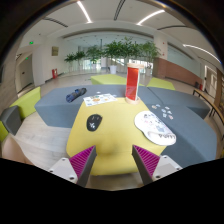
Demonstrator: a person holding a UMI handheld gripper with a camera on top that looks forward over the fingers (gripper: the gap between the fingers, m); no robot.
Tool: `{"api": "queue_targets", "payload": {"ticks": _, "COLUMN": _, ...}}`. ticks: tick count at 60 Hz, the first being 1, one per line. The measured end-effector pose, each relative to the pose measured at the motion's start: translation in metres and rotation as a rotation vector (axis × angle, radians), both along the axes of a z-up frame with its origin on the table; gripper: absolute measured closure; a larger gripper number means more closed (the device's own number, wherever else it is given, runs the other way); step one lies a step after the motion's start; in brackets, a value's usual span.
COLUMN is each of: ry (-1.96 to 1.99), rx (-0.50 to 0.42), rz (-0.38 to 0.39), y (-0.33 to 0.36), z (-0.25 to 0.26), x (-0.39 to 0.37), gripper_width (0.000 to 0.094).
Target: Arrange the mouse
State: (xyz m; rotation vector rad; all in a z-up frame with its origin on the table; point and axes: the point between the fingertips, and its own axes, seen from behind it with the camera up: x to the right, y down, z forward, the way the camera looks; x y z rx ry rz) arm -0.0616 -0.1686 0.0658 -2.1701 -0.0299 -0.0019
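Observation:
A black mouse (94, 122) lies on a round yellow table (115, 135), ahead of my fingers and a little to the left. My gripper (114, 160) is open and empty, its magenta pads (82, 160) wide apart above the table's near edge. The mouse is well beyond the fingertips, not between them.
A white patterned sheet or plate (155, 127) lies on the yellow table at the right. A tall red cylinder (132, 82) stands beyond the table. Papers (100, 99) and a dark object (76, 95) lie on a grey surface further back. Plants (115, 50) stand in the background.

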Motion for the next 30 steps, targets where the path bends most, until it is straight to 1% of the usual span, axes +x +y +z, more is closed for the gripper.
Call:
{"api": "queue_targets", "payload": {"ticks": 1, "ry": 0.005, "rx": -0.001, "rz": 0.001, "y": 0.001, "z": 0.006, "x": 0.005, "gripper_width": 0.0147}}
{"api": "queue_targets", "payload": {"ticks": 7, "ry": 0.033, "rx": -0.009, "rz": 0.017, "y": 0.011, "z": -0.001, "x": -0.014, "gripper_width": 0.0146}}
{"api": "queue_targets", "payload": {"ticks": 10, "ry": 0.032, "rx": -0.012, "rz": 0.036, "y": 0.034, "z": -0.006, "x": -0.009, "gripper_width": 0.0146}}
{"api": "queue_targets", "payload": {"ticks": 14, "ry": 0.015, "rx": -0.02, "rz": 0.052, "y": 0.042, "z": -0.013, "x": -0.018, "gripper_width": 0.0148}}
{"api": "queue_targets", "payload": {"ticks": 18, "ry": 0.014, "rx": -0.036, "rz": 0.06, "y": 0.067, "z": -0.033, "x": -0.03, "gripper_width": 0.0153}}
{"api": "queue_targets", "payload": {"ticks": 25, "ry": 0.019, "rx": -0.046, "rz": 0.079, "y": 0.105, "z": -0.05, "x": -0.05, "gripper_width": 0.0152}}
{"api": "queue_targets", "payload": {"ticks": 30, "ry": -0.014, "rx": -0.018, "rz": 0.114, "y": 0.132, "z": -0.049, "x": -0.065, "gripper_width": 0.0153}}
